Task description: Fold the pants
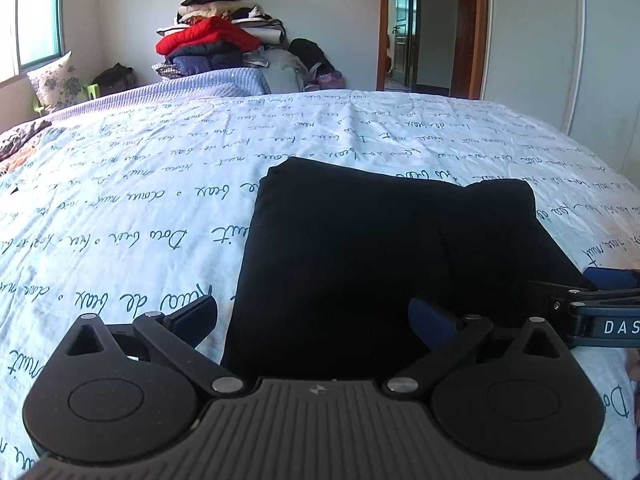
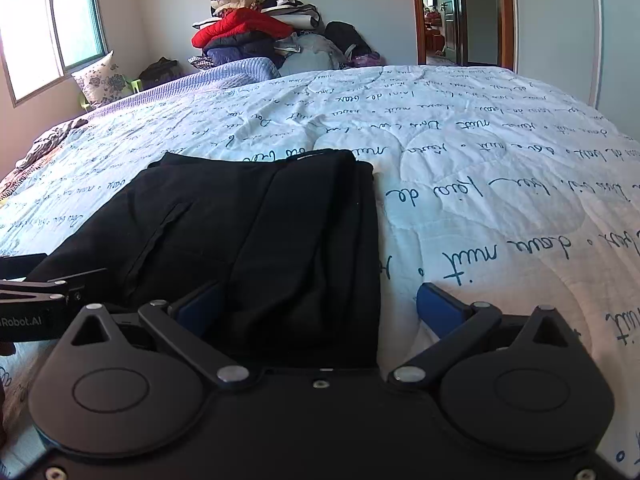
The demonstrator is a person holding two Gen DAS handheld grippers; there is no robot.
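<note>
We have the black pants [image 1: 380, 256] lying on the quilt [image 1: 160, 200], already doubled into a thick, squarish stack with its near edge at our grippers. Our left gripper [image 1: 312, 320] stands wide open, empty, straddling the stack's left near corner; our right gripper [image 2: 320, 308] is just as wide, holding nothing, over the right near corner. We judge the cloth soft, limp and fairly light, so it will sag and the layers may slide apart if we pinch only the top one. If another fold is wanted, we would take hold at the two near corners, jaws closing through every layer, and lift both sides evenly toward the far edge.
</note>
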